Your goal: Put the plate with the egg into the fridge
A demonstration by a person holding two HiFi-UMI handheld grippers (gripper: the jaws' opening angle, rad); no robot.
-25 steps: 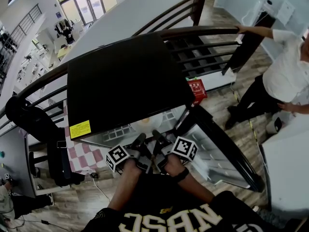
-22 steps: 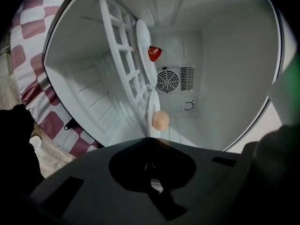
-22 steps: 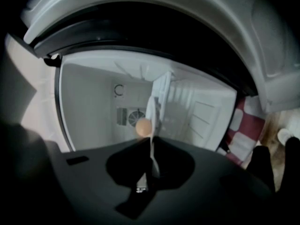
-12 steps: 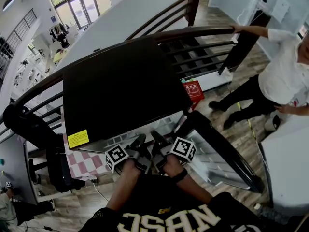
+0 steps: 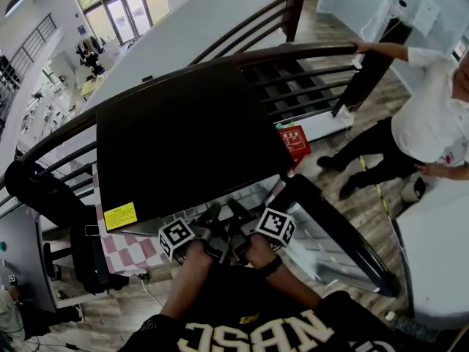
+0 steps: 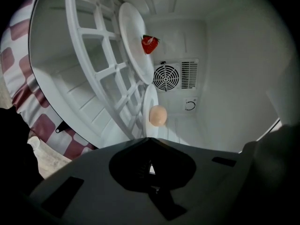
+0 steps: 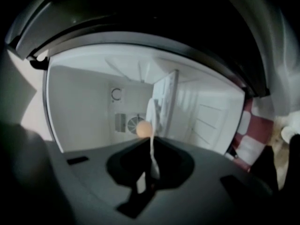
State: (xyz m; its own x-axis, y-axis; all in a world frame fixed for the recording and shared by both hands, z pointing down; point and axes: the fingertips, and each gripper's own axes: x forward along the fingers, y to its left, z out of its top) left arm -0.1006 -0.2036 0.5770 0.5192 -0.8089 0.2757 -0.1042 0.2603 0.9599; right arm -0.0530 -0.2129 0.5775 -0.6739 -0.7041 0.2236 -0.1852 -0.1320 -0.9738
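Observation:
A white plate [image 6: 149, 99] shows edge-on in the left gripper view, with a tan egg [image 6: 158, 115] on it, just inside the white fridge. My left gripper [image 6: 150, 167] is shut on its near rim. The right gripper view shows the same plate [image 7: 152, 150] and egg [image 7: 143, 129], and my right gripper [image 7: 150, 170] is also shut on the rim. From the head view both grippers, left [image 5: 211, 215] and right [image 5: 239, 213], sit side by side at the opening under the black fridge top [image 5: 183, 130]. The plate itself is hidden there.
Deeper inside, a second white plate [image 6: 132, 39] with a strawberry [image 6: 149, 44] rests on the white grid shelf [image 6: 96, 74]. A fan vent [image 6: 167, 77] marks the back wall. The fridge door [image 5: 333, 229] hangs open at the right. A person [image 5: 432, 123] stands by the dark railing.
Both grippers stay together at the fridge opening, still closed on the plate. The head view has shifted slightly, and the person at the right has stepped a little.

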